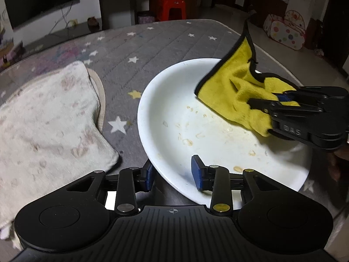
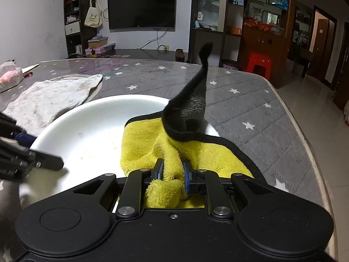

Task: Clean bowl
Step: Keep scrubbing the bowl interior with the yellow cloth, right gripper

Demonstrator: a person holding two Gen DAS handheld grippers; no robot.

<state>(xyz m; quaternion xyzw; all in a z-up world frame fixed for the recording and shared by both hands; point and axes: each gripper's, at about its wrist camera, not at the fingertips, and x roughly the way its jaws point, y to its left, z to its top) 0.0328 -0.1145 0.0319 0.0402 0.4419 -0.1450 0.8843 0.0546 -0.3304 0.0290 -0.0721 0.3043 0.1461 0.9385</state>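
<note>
White bowl (image 1: pixel 218 131), speckled with crumbs, sits on the star-print table (image 1: pixel 152 48). Left claw (image 1: pixel 173 172) straddles its near rim, fingers apart. Right claw (image 2: pixel 173 172) pinches the yellow cloth (image 2: pixel 152 144) lying inside the bowl just ahead.

The yellow cloth (image 1: pixel 235 91) covered the bowl's (image 1: pixel 174 118) far right; its left interior (stained) lay open. A beige towel (image 1: pixel 48 118) blocked the left side of the grey star mat (image 1: pixel 152 43), which was bare beyond.
</note>
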